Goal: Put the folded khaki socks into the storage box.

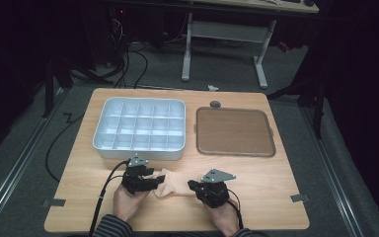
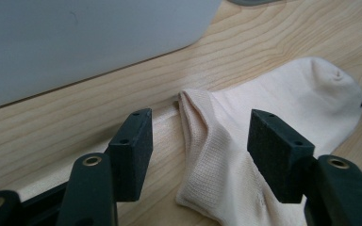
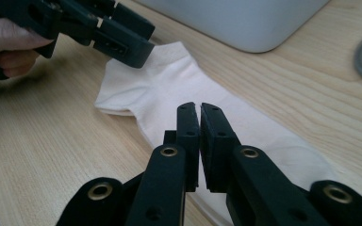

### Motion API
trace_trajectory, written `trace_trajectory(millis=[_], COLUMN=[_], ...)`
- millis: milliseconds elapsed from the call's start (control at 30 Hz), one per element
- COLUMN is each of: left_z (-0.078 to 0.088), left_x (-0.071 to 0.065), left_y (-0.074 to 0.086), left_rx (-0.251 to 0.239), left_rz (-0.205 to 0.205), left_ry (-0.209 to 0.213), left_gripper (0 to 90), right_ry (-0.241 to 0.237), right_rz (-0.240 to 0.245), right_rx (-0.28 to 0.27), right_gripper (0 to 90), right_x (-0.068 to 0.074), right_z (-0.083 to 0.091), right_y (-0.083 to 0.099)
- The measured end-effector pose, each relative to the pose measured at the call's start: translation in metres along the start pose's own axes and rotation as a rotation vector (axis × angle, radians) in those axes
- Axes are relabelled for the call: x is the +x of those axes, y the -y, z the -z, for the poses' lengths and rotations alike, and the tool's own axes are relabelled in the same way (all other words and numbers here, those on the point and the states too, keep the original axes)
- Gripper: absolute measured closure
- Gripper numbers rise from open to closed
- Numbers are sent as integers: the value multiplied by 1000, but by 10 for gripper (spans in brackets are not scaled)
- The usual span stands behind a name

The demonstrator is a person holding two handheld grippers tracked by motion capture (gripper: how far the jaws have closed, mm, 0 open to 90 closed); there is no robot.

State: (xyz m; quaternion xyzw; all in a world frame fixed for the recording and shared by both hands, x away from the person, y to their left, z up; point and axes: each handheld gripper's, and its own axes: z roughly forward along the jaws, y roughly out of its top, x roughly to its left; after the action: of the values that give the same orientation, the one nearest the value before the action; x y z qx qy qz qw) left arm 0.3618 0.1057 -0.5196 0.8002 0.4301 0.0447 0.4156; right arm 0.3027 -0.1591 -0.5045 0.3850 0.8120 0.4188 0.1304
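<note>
**Sock near the table's front edge**

From above, your left gripper [image 1: 145,178] and right gripper [image 1: 197,186] flank the cream sock [image 1: 171,183]. Left gripper view: jaws apart, straddling the sock's cuff [image 2: 202,141]. Right gripper view: your jaws are together, empty, over the sock.

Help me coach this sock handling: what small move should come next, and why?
Probably close the left gripper on the sock. Its fingers stand open astride the sock's cuff end without pressing it, while the right gripper is shut above the other end, seemingly holding nothing.
</note>
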Motion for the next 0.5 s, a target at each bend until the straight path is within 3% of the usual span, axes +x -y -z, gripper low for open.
trace_trajectory(millis=[500], left_z=[-4], left_x=[-4], left_y=[3], left_rx=[28], left_rz=[-7], left_ry=[-22], left_gripper=[566], right_ry=[8], right_rz=[21], right_rx=[42], right_gripper=[882], right_x=[12], right_z=[-23], right_y=[1])
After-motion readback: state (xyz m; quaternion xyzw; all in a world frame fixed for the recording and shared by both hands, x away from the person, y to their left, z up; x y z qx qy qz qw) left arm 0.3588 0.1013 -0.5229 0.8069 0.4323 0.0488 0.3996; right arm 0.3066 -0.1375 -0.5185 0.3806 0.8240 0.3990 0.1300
